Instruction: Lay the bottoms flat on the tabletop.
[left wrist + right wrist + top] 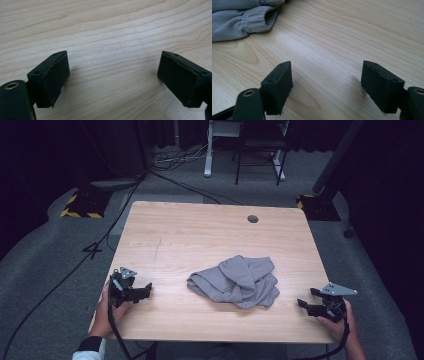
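Both tongs, the left tongs (142, 291) and the right tongs (306, 299), are resting open and empty at the desk's (200, 230) near corners, leaving the crumpled grey garment (235, 281) untouched between them.

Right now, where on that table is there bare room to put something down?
The far half of the table, between the grey garment and the round hole, is bare. So are strips between the garment and each tool. The near middle is crowded.

The light wood-grain surface (200, 235) has a small round grey cable hole (252, 219) near its far edge. Around it lies grey carpeted floor (45, 265), crossed by black cables (75, 265). Two black stand bases with yellow-black hazard stripes (82, 205) sit at the far corners, and a white-legged desk frame (208, 155) stands beyond.
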Tool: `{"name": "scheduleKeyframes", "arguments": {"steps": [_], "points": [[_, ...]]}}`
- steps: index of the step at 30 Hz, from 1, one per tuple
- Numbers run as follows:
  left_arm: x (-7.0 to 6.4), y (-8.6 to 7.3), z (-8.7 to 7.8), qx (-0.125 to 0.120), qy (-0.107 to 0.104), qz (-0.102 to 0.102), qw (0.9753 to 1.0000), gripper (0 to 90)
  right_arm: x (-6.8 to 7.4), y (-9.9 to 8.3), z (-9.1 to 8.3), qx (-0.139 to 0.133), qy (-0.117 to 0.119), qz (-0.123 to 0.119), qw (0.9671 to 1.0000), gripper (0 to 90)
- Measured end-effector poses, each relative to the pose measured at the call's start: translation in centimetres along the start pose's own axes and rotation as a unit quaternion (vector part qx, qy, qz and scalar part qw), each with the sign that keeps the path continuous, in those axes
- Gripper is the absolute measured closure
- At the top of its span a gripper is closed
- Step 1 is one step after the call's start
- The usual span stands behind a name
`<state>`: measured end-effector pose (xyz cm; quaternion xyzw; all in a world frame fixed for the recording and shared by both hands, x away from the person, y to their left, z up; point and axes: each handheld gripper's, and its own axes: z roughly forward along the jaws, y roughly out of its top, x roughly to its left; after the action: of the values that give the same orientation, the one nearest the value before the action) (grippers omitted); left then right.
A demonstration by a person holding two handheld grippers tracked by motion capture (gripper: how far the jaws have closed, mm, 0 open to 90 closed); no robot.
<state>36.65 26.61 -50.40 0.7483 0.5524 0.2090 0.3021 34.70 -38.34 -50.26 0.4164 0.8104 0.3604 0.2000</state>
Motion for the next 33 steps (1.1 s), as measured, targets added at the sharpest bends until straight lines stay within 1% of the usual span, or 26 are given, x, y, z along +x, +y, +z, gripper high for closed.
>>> {"name": "scheduleKeyframes", "arguments": {"steps": [2,3,4,5,7,10,11,12,13,14,15,16,17,18,19,20,21,23,24,25,26,28,29,30,32,33], "points": [[-0.1,0.0,0.0,0.0,-0.001,0.003,1.0,10.4,0.0,0.0,0.0,0.0,0.001,0.0,1.0,25.0],[-0.3,0.0,0.0,0.0,-0.01,0.012,0.9999,10.4,0.0,0.0,0.0,0.001,0.002,0.002,1.0,24.9],[-0.3,0.0,0.0,0.0,-0.01,0.012,0.9999,10.4,0.0,0.0,0.0,0.001,0.002,0.002,1.0,24.9],[-0.5,-0.1,-0.1,0.0,-0.025,0.026,0.9994,10.4,-0.1,0.0,0.0,0.001,0.003,0.004,1.0,24.9],[-0.9,-0.2,-0.1,0.001,-0.046,0.053,0.9975,10.4,0.0,0.0,0.0,0.001,0.003,0.005,1.0,25.0],[-2.1,0.1,0.1,0.003,-0.061,0.067,0.9959,10.6,0.0,0.0,0.0,0.002,0.003,0.004,1.0,25.0],[-2.6,0.3,0.1,0.008,-0.068,0.078,0.9946,14.1,0.0,0.0,0.1,0.003,0.007,0.005,1.0,25.1],[-3.6,0.5,0.0,0.0,-0.069,0.098,0.9927,19.4,0.0,0.2,0.1,0.005,0.006,0.001,1.0,24.1],[-3.6,0.5,0.0,0.0,-0.069,0.098,0.9927,19.8,0.0,0.2,0.1,0.005,0.006,0.001,1.0,24.1],[-4.4,0.7,0.2,-0.005,-0.082,0.104,0.9912,19.8,0.1,0.2,0.1,0.004,-0.009,0.0,1.0,25.8],[-5.0,1.0,0.2,-0.008,-0.102,0.112,0.9884,18.2,0.2,0.4,0.0,0.002,-0.032,-0.003,0.9995,29.2],[-5.7,1.3,0.2,-0.016,-0.114,0.122,0.9858,18.6,0.4,0.5,0.0,0.0,-0.032,-0.008,0.9995,29.3],[-7.1,2.2,0.1,-0.025,-0.12,0.132,0.9837,21.1,0.7,1.0,-0.1,-0.01,-0.02,-0.006,0.9997,30.1],[-7.9,2.8,0.0,-0.031,-0.138,0.135,0.9806,21.8,0.9,1.3,-0.1,-0.014,-0.01,-0.009,0.9998,30.1],[-7.9,2.8,0.0,-0.031,-0.138,0.135,0.9806,20.7,0.9,1.3,-0.1,-0.014,-0.01,-0.009,0.9998,30.1],[-8.9,3.5,-0.2,-0.044,-0.156,0.14,0.9768,20.7,1.3,1.8,-0.1,-0.017,0.002,-0.018,0.9997,30.2],[-9.9,4.0,-0.3,-0.052,-0.167,0.147,0.9736,21.3,1.9,2.4,0.0,-0.014,0.013,-0.03,0.9993,30.1],[-12.4,5.1,-0.1,-0.058,-0.184,0.175,0.9654,21.0,3.0,3.5,0.3,-0.011,0.032,-0.049,0.9982,30.2],[-13.1,5.4,0.1,-0.059,-0.188,0.184,0.963,22.1,4.2,4.5,0.9,-0.006,0.044,-0.066,0.9968,32.3],[-14.3,5.9,0.5,-0.059,-0.196,0.201,0.958,22.1,4.2,4.5,0.9,-0.006,0.044,-0.066,0.9968,32.3],[-15.0,6.1,0.7,-0.058,-0.202,0.205,0.956,22.2,5.0,5.1,1.3,-0.006,0.054,-0.076,0.9957,33.7],[-16.5,6.6,1.4,-0.054,-0.211,0.214,0.9523,23.5,6.2,5.8,1.9,-0.007,0.07,-0.084,0.994,36.6],[-17.1,6.9,1.8,-0.054,-0.216,0.22,0.9498,24.1,6.8,6.2,2.3,-0.001,0.078,-0.096,0.9923,37.9],[-17.3,7.1,2.1,-0.054,-0.216,0.225,0.9486,24.4,7.6,6.6,2.9,0.007,0.076,-0.111,0.9909,39.9],[-17.6,7.5,2.8,-0.055,-0.214,0.225,0.949,28.5,8.4,6.9,3.7,0.018,0.082,-0.127,0.9884,42.6],[-17.5,7.8,3.5,-0.053,-0.217,0.223,0.9489,32.1,9.0,7.0,4.5,0.03,0.07,-0.139,0.9873,42.6]]}}
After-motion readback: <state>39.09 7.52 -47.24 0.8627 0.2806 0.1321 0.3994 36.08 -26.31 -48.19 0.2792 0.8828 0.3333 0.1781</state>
